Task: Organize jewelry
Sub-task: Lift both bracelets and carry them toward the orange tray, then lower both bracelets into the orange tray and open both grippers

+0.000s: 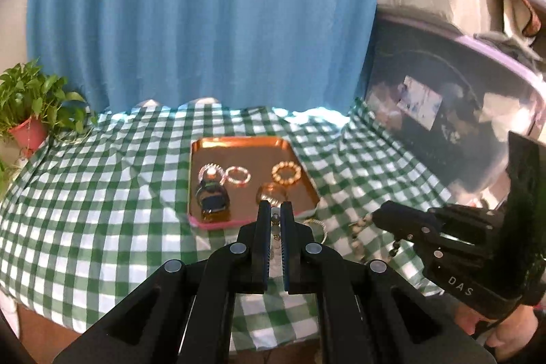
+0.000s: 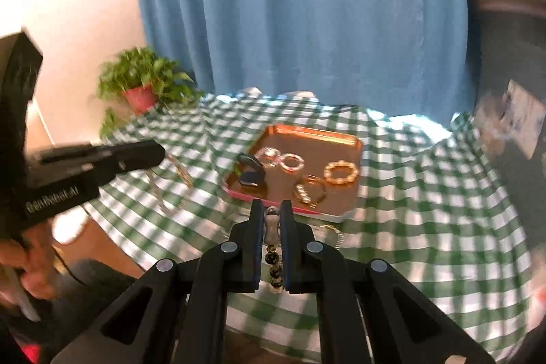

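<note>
The counter [image 1: 102,193] is covered with a green-and-white checked cloth [image 2: 426,193]. A copper-coloured tray [image 1: 239,147] with a pink lower rim sits near the middle of the counter, toward the back edge.

Tray contents, as seen from the left wrist view:
- A dark watch [image 1: 211,198] lies in the near left corner.
- A pale beaded bracelet [image 1: 211,173] sits just behind it.
- A pink beaded bracelet [image 1: 239,175] lies just beside the pale one.
- A gold beaded bracelet [image 1: 286,173] rests toward the right edge, apart from the others.
- A gold bangle [image 1: 271,191] lies near the tray's front edge.

Left gripper [image 1: 275,210]: jaws close together, clamped on a thin chain [image 1: 275,224] with a small bead showing at the tips. It is held just in front of the tray's near edge.

Right gripper [image 2: 272,210]: jaws drawn in on a strand of dark beads [image 2: 274,265], with a pale clasp piece pinched between the tips and the dark beads hanging below. It is positioned at the tray's front edge.

A further light-coloured chain [image 2: 332,232] lies on the cloth just in front of the tray's near right corner.

A potted plant [image 1: 29,104] in a red pot stands at the back left corner of the counter. A blue curtain [image 1: 204,16] hangs behind the back edge. The right wrist view is motion-blurred toward its edges.
</note>
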`<action>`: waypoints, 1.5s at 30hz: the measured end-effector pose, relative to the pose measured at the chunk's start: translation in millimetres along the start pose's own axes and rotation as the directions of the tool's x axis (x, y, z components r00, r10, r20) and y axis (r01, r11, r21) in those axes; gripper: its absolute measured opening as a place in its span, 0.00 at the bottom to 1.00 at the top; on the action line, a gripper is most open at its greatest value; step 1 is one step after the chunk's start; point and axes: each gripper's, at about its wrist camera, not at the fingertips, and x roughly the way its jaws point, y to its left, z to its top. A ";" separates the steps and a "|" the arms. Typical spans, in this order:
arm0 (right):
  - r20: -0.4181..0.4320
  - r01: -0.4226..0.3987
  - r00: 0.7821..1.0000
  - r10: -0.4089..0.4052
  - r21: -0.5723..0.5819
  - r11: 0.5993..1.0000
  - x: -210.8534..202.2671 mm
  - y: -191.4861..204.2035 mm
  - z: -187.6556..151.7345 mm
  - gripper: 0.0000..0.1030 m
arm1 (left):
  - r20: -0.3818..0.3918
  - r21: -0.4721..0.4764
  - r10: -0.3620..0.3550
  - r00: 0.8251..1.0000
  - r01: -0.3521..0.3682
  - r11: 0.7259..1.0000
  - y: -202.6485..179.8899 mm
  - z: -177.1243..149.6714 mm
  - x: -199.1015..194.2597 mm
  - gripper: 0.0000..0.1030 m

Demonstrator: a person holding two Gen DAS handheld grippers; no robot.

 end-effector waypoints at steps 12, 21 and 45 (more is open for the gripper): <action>0.011 -0.004 1.000 0.004 0.021 1.000 17.1 -22.1 20.4 0.07 | 0.022 -0.064 -0.114 0.993 0.115 0.991 35.8 25.1 22.5 0.05; -0.010 0.030 0.999 -0.030 -0.001 1.000 67.8 -44.6 40.2 0.07 | -0.033 -0.102 -0.146 0.989 0.142 0.985 46.0 32.3 101.8 0.05; -0.127 0.032 0.991 -0.027 0.033 0.999 156.6 -93.0 -2.5 0.39 | -0.120 -0.060 0.034 0.992 -0.041 0.997 65.7 -11.8 179.8 0.80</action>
